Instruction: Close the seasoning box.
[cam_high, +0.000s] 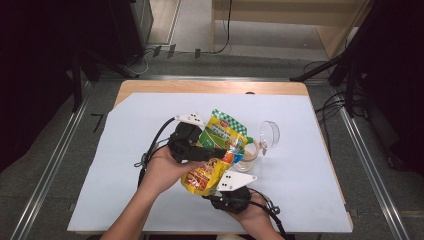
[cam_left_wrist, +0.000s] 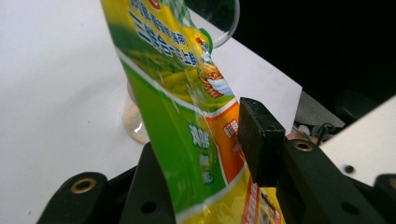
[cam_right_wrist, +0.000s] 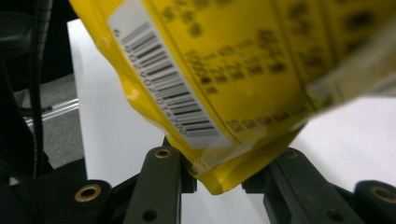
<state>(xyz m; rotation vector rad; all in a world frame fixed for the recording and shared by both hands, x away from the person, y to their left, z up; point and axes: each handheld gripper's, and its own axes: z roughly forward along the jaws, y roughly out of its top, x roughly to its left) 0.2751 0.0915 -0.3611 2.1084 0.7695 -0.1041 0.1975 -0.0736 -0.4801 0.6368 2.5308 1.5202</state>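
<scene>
High view: a glossy, crinkled foil pouch (cam_high: 216, 152), green at its far end and yellow at its near end, is held tilted above the white paper sheet (cam_high: 125, 165) covering the wooden table (cam_high: 150, 86). The left gripper (cam_high: 212, 151) reaches in from the left across the pouch's middle; the right gripper (cam_high: 220, 192) holds the near, yellow end, and the pouch hides both sets of jaws. Just right of the pouch stands a clear plastic cup (cam_high: 247, 159), its rim partly covered, with a transparent round lid (cam_high: 270, 133) beyond it. Left gripper view: the 2 matte black jaws flank the pouch (cam_left_wrist: 182, 140); the right pad stands off the film with a visible gap, so the grip is released, while contact on the left side is hidden by the film. The cup (cam_left_wrist: 135, 123) shows blurred behind it. Right gripper view: both jaws are clenched on the pouch's folded bottom seam (cam_right_wrist: 224, 175); a white barcode label (cam_right_wrist: 163, 84) is legible, other print blurred.
</scene>
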